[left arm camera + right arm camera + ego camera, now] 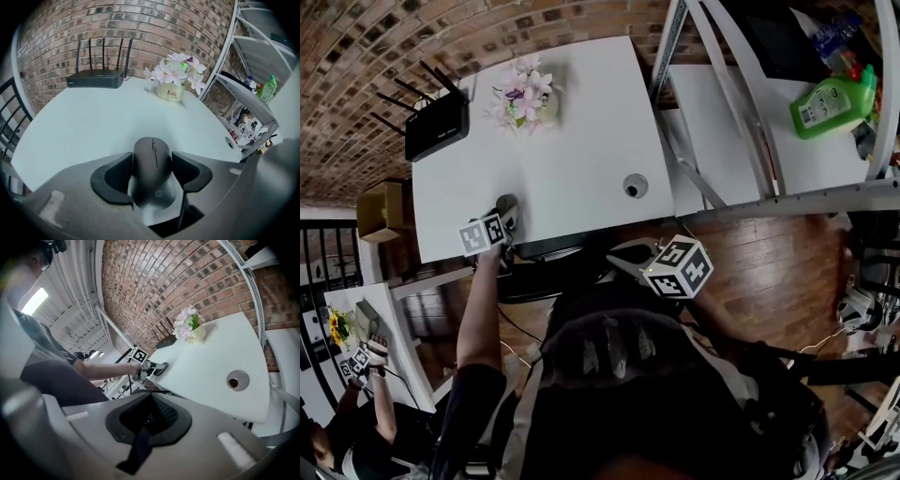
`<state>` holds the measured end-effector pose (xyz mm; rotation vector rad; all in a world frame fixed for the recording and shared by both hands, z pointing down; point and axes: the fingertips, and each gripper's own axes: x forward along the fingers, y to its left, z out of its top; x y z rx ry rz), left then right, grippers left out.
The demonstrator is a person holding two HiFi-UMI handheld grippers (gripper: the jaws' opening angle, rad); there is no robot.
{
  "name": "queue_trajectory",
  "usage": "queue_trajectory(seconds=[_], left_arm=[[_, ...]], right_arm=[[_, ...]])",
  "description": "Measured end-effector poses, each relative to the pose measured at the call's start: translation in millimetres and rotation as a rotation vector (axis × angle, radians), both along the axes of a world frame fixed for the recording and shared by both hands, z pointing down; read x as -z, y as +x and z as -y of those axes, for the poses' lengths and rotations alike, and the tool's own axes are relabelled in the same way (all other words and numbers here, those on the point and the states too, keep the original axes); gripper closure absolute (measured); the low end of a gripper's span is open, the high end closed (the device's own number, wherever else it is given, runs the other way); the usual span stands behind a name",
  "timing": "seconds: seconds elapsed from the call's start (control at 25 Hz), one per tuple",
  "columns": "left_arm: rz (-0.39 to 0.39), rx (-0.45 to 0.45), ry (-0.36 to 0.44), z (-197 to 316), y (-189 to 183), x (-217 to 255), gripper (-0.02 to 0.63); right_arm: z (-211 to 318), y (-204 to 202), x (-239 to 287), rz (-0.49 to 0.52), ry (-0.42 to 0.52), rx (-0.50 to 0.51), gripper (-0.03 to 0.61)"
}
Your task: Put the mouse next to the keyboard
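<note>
Mouse (152,172), lower centre at the worktop (93,126) edge, sits pinched by its flanks in our left gripper (152,161) fingers; it looks light, rigid and slick; right gripper (149,417) fingers pressed together, empty

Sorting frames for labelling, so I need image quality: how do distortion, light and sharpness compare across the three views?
Head view: heavy fisheye curving the table edges, lower half dark. Left gripper view: black vignette, even light, mouse sharp. Right gripper view: ceiling lamp glares upper left, the near right hand-held gripper is soft.
</note>
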<state>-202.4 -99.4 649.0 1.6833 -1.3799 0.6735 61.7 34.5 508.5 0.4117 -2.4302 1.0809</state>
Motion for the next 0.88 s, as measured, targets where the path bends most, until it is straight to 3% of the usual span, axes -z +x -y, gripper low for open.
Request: queue_trajectory(seconds=[0.52, 0.88], left_arm=[[-0.028, -0.026, 0.014, 12, 53, 0, 0.344], [-0.056, -0.092, 0.029, 25, 101, 1, 0.344]], right_arm=[[-1, 31, -1, -0.009, 0.004, -0.015, 0.574], [-3, 42, -4, -0.016, -0.008, -0.018, 0.574]])
